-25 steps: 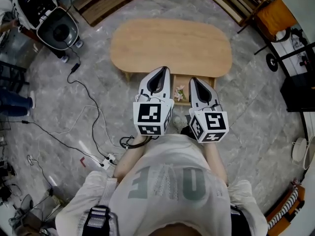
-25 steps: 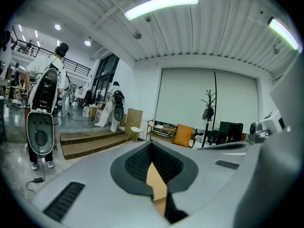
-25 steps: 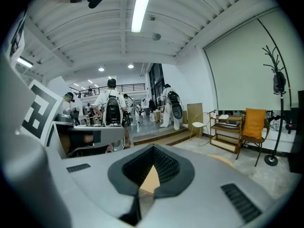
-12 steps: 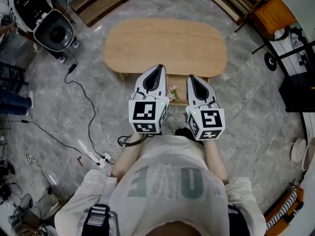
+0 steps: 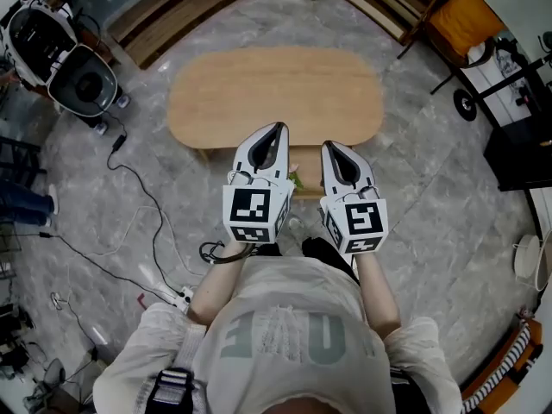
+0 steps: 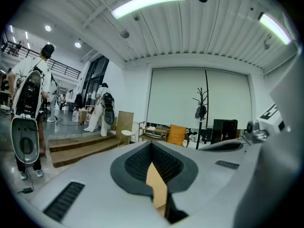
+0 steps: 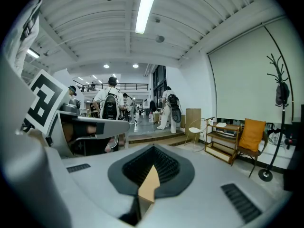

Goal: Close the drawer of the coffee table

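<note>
Tools: your left tool point(image 5: 276, 130) and right tool point(image 5: 330, 147) are both closed and empty, side by side | Drawer point(image 5: 308, 172): open, sticking out of the table's point(image 5: 276, 93) near edge between them | Risk: push off-centre and it likely skews and jams, or the table slides.

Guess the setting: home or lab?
Likely a lab or studio hall, not a home: loose cables across the stone floor, people wearing backpack rigs, a ribbed ceiling with strip lights. The coffee table looks staged.
</note>
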Available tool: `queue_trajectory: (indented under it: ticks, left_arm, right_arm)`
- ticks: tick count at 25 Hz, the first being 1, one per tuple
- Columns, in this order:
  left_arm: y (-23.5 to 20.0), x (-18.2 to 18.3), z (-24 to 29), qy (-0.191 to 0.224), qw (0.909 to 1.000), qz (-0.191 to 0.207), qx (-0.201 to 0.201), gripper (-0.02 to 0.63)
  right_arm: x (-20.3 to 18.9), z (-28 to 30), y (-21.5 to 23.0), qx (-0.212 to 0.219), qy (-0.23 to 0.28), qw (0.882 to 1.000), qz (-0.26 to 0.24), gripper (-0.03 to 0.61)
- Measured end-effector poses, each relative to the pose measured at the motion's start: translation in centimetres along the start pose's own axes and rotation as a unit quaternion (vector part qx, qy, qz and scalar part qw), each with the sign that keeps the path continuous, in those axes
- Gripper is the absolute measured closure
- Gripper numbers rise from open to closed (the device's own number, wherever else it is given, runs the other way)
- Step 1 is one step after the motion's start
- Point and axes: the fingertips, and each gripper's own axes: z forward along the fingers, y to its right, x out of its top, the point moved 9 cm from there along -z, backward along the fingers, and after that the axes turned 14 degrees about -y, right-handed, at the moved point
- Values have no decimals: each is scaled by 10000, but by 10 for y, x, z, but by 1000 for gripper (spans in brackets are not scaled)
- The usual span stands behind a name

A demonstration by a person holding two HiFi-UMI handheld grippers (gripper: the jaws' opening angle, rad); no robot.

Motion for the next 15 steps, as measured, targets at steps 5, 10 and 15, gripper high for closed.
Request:
queue_trajectory:
  ticks: [5,10,15]
  left_arm:
    - [-3,-25,36,-10,10000,14,60,606]
    - [-20,-94,81,-246,9992,-143,298,606]
    - [-34,-193,116,-480,9971,-253,534,606]
  right_arm:
    - [-19,36,27,270,-217,9992,-179,574]
    - [-77,103,48,464,-588,9908,-1131,574]
    - [-175,158,42,736,-1314,9636,-2208,574]
